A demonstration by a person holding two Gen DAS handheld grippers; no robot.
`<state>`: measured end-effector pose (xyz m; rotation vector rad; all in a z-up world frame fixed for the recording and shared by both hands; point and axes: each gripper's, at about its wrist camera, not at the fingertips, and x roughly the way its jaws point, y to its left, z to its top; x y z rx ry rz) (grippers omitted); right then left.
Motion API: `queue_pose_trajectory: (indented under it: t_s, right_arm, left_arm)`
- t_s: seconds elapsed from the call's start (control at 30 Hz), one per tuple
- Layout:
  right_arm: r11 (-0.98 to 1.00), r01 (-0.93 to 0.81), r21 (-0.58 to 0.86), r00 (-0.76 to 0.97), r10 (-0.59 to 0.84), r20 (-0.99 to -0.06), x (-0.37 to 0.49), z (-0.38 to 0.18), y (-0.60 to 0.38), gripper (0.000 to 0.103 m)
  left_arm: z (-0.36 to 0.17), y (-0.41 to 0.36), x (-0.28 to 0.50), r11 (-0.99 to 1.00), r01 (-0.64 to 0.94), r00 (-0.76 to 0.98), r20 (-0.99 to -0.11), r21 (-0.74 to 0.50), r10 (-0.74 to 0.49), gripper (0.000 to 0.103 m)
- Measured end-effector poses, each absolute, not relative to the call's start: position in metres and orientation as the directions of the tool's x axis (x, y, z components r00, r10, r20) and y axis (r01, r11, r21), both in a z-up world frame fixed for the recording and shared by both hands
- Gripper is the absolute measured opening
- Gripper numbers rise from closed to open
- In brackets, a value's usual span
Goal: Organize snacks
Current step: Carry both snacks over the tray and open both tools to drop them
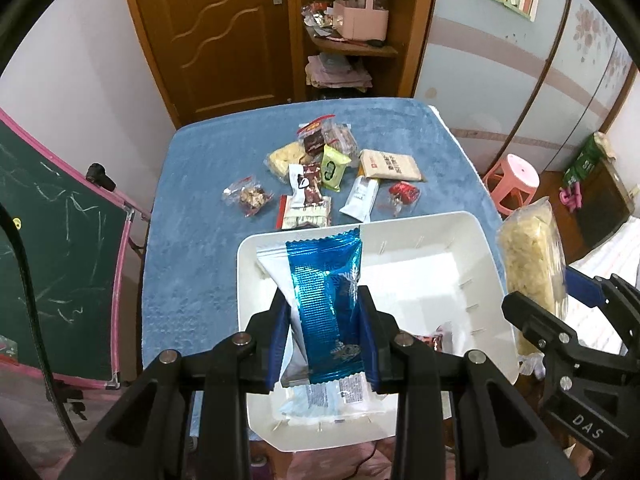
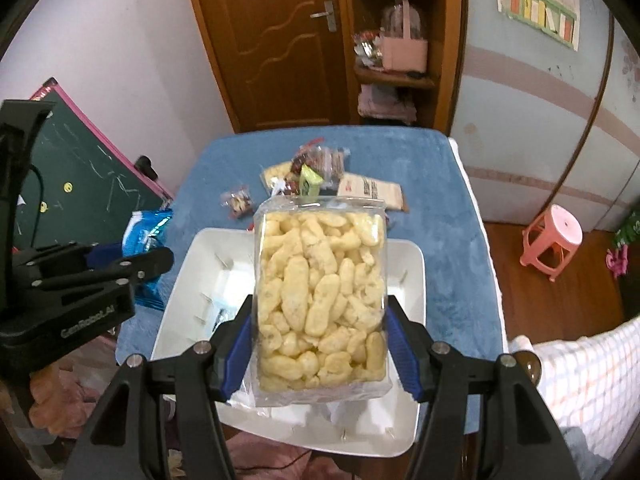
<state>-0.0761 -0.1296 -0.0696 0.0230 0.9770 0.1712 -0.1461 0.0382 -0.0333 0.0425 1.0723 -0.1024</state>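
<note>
Progress, as I judge it: early; bin [image 1: 486,276] on desk [image 1: 192,184] holds 1 or 2 packets; about 10 snacks [image 1: 320,176] lie loose beyond it.
My left gripper [image 1: 324,336]: fingers clamped on blue foil pack [image 1: 326,300], over bin.
My right gripper [image 2: 320,344]: fingers clamped on clear bag [image 2: 320,296] of pale puffs, over bin.

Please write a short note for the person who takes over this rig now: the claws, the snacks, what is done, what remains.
Left claw: shut on the shiny blue foil snack packet, held above the white plastic bin.
Right claw: shut on the clear bag of pale yellow puffed snacks, also above the bin.
Done: at least one small red-wrapped snack lies in the bin.
Left: release both packets, then collect the pile of mixed snacks on the blue cloth.
</note>
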Motion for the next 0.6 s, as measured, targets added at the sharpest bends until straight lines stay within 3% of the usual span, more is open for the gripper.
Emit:
queue_pose_trajectory:
  t_s: [0.4,0.43,0.47,0.5,0.53,0.6]
  right_arm:
    - [0.990,-0.130,0.050,0.488,0.107,-0.866,-0.073,-0.088,-0.129,0.061]
    - [0.990,-0.131,0.045,0.480,0.103,-0.871,-0.072,-0.090,-0.128,0.061]
    - [0.991,-0.131,0.041,0.474,0.099,-0.875,-0.071,-0.091,-0.128,0.062]
    - [0.991,-0.130,0.038,0.465,0.095,-0.880,-0.070,-0.093,-0.128,0.062]
    - [0.991,-0.130,0.038,0.459,0.094,-0.884,-0.069,-0.095,-0.128,0.062]
    - [0.991,-0.131,0.040,0.446,0.095,-0.890,-0.068,-0.098,-0.128,0.062]
  left_arm:
    - [-0.057,0.030,-0.142,0.994,0.102,0.427,-0.904,0.042,-0.006,0.032]
    - [-0.058,0.031,-0.141,0.994,0.099,0.422,-0.907,0.041,-0.005,0.036]
    - [-0.059,0.031,-0.140,0.995,0.095,0.413,-0.911,0.036,-0.007,0.053]
    - [-0.061,0.032,-0.139,0.995,0.091,0.402,-0.915,0.028,-0.011,0.079]
    - [-0.061,0.034,-0.138,0.997,0.080,0.403,-0.915,0.021,-0.013,0.088]
    - [-0.059,0.036,-0.139,0.997,0.075,0.421,-0.906,0.003,-0.029,0.091]
